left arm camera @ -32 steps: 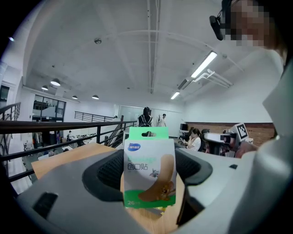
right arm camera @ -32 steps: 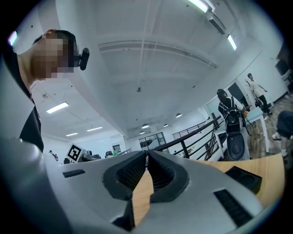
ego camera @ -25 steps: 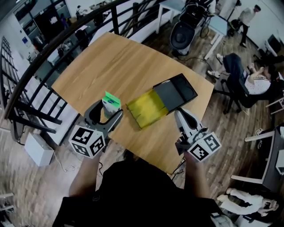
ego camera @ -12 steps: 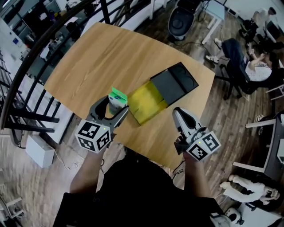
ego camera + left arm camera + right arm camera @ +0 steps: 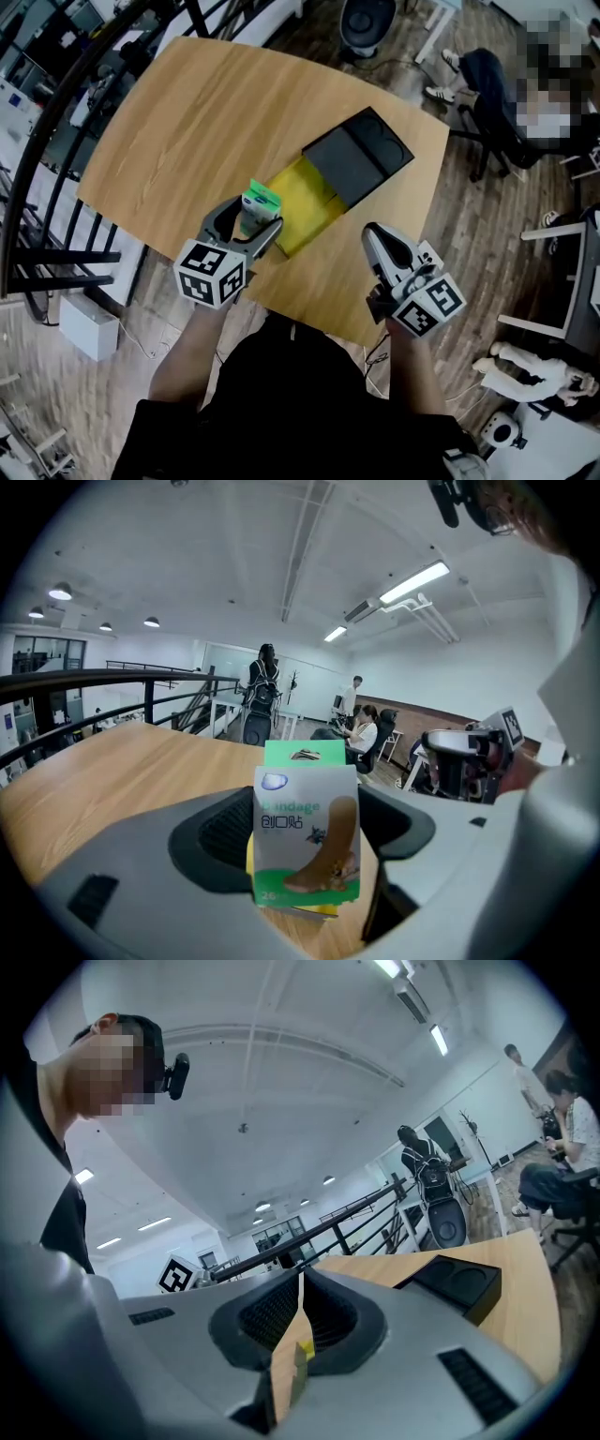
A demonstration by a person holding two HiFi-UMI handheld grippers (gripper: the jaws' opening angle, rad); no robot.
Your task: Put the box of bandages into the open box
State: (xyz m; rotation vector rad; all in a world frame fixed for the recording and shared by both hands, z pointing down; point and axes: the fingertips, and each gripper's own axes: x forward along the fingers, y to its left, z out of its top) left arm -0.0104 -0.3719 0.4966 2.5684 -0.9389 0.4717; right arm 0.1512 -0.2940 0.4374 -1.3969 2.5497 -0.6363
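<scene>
Wooden tabletop (image 5: 187,122) on a railed office balcony, with desks and seated people beyond. The left gripper (image 5: 251,223) is pinching the box of bandages (image 5: 255,208) from both sides. The box stands on end, long axis up, with the green hang-tab on top and the printed front facing back at the gripper's camera. It sits at the near left end of the open box (image 5: 305,192), whose yellow tray runs away to the far right into its black cover (image 5: 356,155). On the near right, the right gripper (image 5: 372,236) points away over the tabletop, jaws pressed together with nothing between them, well apart from the tray.
</scene>
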